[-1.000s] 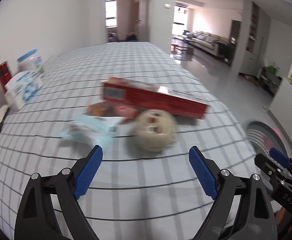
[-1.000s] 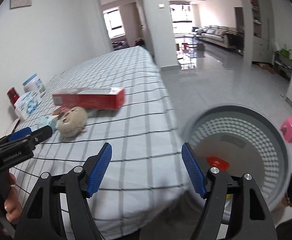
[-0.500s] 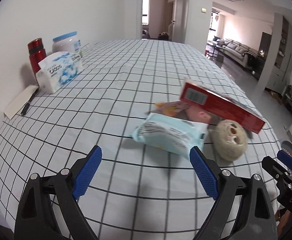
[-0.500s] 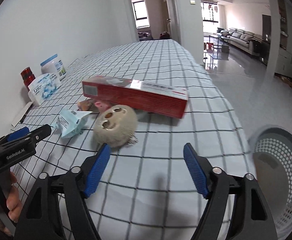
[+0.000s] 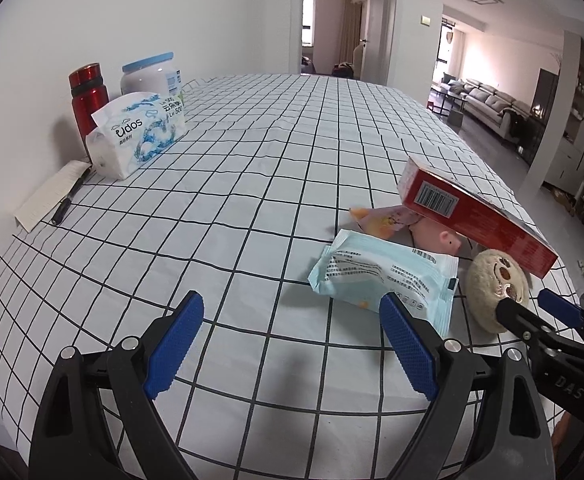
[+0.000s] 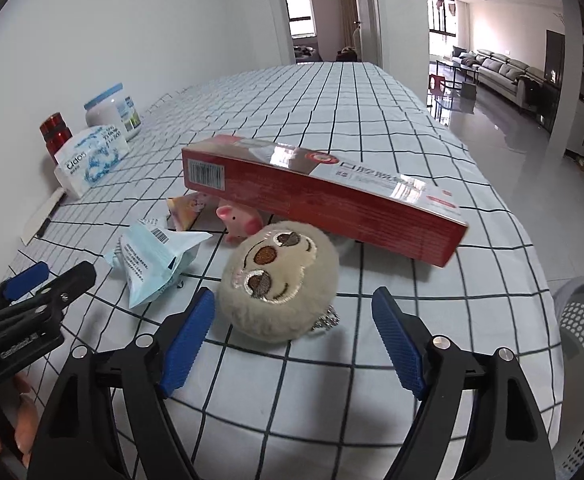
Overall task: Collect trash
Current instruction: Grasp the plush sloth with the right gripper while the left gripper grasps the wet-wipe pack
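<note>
While both grippers hang wide open and empty, the light blue wrapper [image 5: 383,270] lies on the checked tablecloth [image 5: 252,168], just ahead-right of the left gripper [image 5: 292,344], long axis crosswise; the right gripper [image 6: 292,334] faces the plush ball [image 6: 278,284].

Crumpled pale-blue wrapper [image 5: 383,276] beside long red box [image 6: 323,196]

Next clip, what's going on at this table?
A person is clearing trash off a checked tablecloth with two handheld claws. Both are open and empty. The left claw faces a light-blue wrapper; the right claw hangs just in front of a beige plush ball. A long red box rests tilted over a small pink pig toy and an orange wrapper. A grey perforated bin stands beside the table.
</note>
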Demonstrator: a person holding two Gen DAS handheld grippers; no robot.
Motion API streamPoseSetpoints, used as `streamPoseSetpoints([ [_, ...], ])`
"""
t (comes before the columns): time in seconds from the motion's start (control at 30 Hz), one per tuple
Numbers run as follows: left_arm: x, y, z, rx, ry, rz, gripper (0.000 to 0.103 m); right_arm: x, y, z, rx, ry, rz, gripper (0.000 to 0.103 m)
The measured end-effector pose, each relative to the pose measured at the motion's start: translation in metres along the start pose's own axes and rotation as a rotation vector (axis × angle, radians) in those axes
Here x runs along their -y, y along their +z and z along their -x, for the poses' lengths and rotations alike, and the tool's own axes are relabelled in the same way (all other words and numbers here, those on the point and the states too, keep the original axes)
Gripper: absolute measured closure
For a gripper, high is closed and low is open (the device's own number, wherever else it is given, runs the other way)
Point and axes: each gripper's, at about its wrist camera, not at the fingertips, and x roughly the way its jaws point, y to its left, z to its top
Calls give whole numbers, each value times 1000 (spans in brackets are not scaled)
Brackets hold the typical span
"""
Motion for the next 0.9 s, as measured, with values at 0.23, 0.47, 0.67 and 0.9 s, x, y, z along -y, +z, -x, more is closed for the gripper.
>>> streamPoseSetpoints([
  [0.23,-3,1,-3,-6,-1,7,15,-6,8,-16,-39,-16,4,26],
  [0.47,-1,2,0,-8,-7,8,15,-6,11,-19,-35,-3,1,31],
  [0.67,6,2,2,-12,-20,4,15,-1,5,-12,-31,31,-17,41],
  [0.9,27,2,6,-12,-47,-12,15,20,-13,15,-4,33,-49,41],
])
